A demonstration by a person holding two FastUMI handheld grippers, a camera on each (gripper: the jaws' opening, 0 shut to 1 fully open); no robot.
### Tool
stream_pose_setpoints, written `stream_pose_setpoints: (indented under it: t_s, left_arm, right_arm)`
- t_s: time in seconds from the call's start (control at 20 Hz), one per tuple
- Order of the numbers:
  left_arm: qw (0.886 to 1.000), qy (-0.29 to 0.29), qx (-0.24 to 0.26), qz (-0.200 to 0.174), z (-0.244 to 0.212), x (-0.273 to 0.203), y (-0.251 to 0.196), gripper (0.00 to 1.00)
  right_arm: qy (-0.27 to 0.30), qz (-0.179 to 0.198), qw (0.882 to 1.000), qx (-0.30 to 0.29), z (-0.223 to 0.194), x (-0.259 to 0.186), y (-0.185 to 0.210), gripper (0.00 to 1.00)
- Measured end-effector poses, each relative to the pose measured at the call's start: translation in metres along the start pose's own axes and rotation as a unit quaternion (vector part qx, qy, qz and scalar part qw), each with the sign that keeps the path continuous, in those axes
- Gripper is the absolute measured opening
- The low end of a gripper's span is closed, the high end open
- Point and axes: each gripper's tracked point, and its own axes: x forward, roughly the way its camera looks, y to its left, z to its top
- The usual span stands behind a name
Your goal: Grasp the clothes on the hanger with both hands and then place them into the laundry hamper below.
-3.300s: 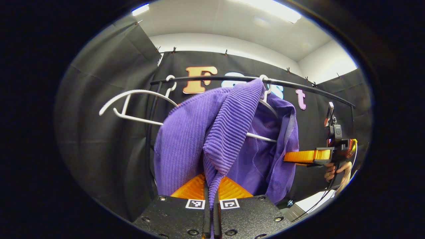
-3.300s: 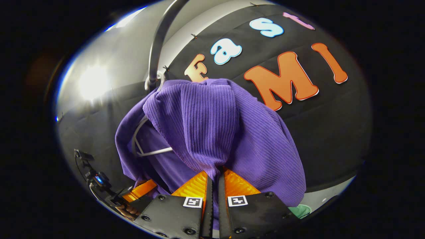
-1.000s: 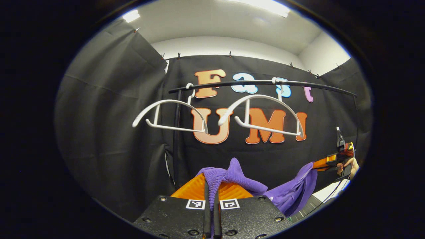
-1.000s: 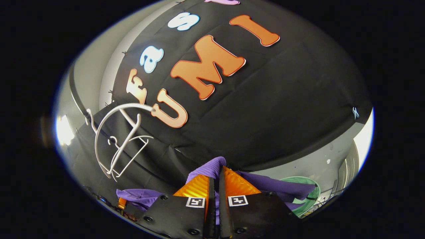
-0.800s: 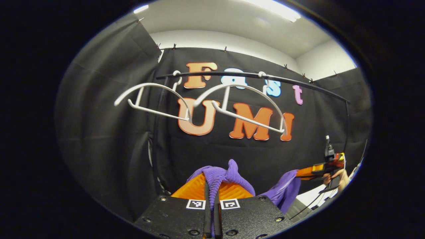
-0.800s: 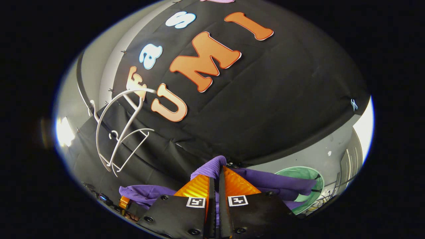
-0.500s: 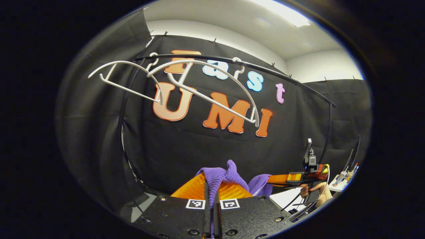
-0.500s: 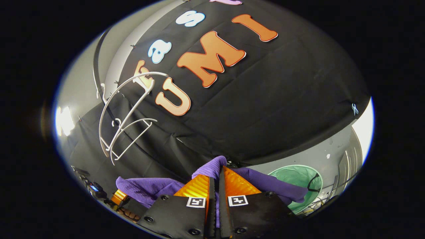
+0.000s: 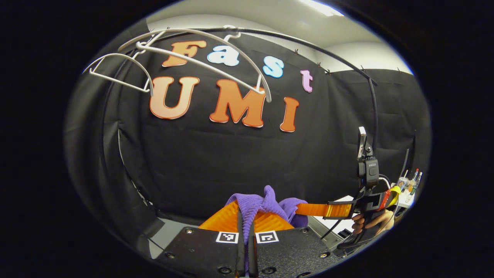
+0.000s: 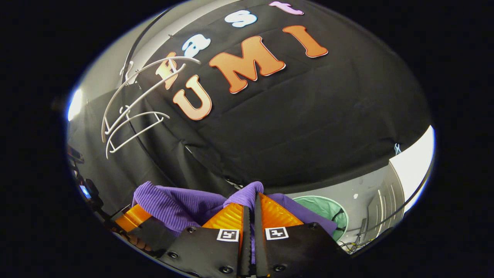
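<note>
Lowered well below the two bare hangers (image 9: 200, 58) since earlier, the purple garment (image 10: 173, 204) stretches between the left gripper (image 9: 246, 216) and right gripper (image 10: 250, 210), both clamped on its folds, near the green hamper (image 10: 328, 210).

Purple ribbed clothes (image 10: 170, 206), white hangers (image 9: 200, 54), green hamper (image 10: 328, 212)

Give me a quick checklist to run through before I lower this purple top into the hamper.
1. Left gripper shut on the purple top: ok.
2. Right gripper shut on the purple top: ok.
3. Top clear of the white hangers: ok, both hang bare on the rail.
4. Green hamper in sight, below right of the right gripper: ok.
5. Top directly over the hamper opening: cannot tell.
6. Loose cloth hanging free of snags: cannot tell.
</note>
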Motion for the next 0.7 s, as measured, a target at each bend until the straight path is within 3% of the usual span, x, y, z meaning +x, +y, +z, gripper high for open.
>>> stream_pose_setpoints:
  t_s: [0.15, 0.45, 0.7]
  left_arm:
    - [0.999, 0.029, -0.022, -0.002, -0.041, 0.016, -0.008, 0.03]
    - [0.996, 0.089, -0.015, 0.026, -0.108, 0.038, -0.001, 0.03]
    - [0.984, 0.166, -0.045, 0.047, -0.185, 0.045, 0.02, 0.04]
  right_arm:
    - [0.002, -0.033, 0.999, -0.01, -0.028, 0.009, -0.025, 0.11]
    - [0.024, -0.096, 0.995, -0.026, -0.085, 0.021, -0.081, 0.11]
    - [0.055, -0.132, 0.989, -0.029, -0.129, 0.036, -0.117, 0.12]
